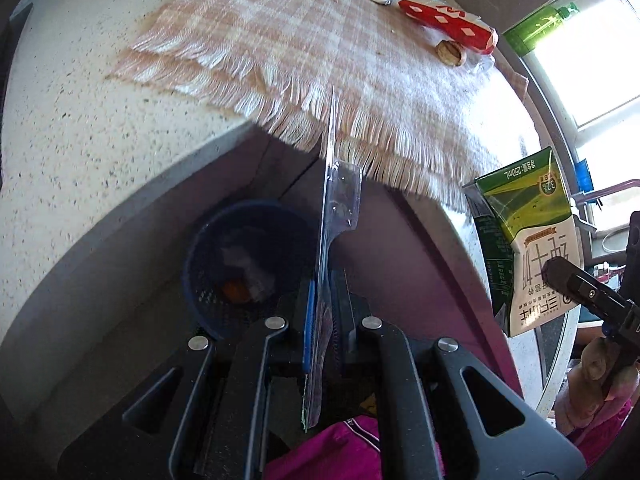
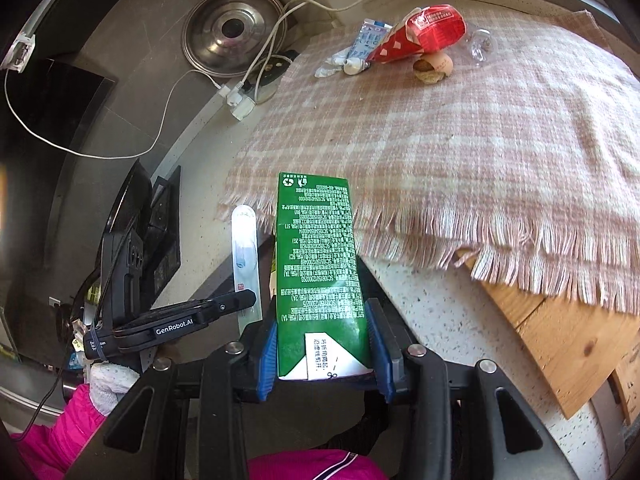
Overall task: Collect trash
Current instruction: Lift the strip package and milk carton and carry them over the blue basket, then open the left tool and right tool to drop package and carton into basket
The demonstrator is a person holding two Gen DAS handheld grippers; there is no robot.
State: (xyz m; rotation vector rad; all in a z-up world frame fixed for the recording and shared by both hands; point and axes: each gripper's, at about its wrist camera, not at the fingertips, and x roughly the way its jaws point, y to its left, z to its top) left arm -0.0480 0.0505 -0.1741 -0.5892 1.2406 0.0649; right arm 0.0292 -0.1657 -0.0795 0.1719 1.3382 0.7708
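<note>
Grippers both carry trash off the edge of the speckled white stone counter (image 2: 460,320). The left gripper (image 1: 322,320) is closed on a flat clear plastic blister pack (image 1: 338,200), clamped edge-on between its jaws and standing upright in the left wrist view. In the right wrist view the same pack (image 2: 244,240) appears as a long pale strip projecting from the left gripper (image 2: 240,302). Below the pack, on the floor against the counter base, stands a dark blue perforated plastic waste basket (image 1: 200,280) holding some pale scraps and an orange piece.

The right gripper (image 2: 324,356) is closed on a green and white 250 mL milk carton (image 2: 320,260), its blue pads pressed against the two narrow sides of the carton. The carton (image 1: 528,240) hangs in the air beside the counter edge in the left wrist view, with a right finger (image 1: 576,284) on its face.

A pink and white checked fringed cloth (image 2: 480,140) covers the counter top and overhangs a wooden board (image 2: 560,340). At the far side of the cloth lie a red printed snack wrapper (image 2: 424,36), a squeezed white and blue tube (image 2: 360,54), a brown eggshell (image 2: 434,66) and a crumpled clear plastic piece (image 2: 482,46), all close together.
</note>
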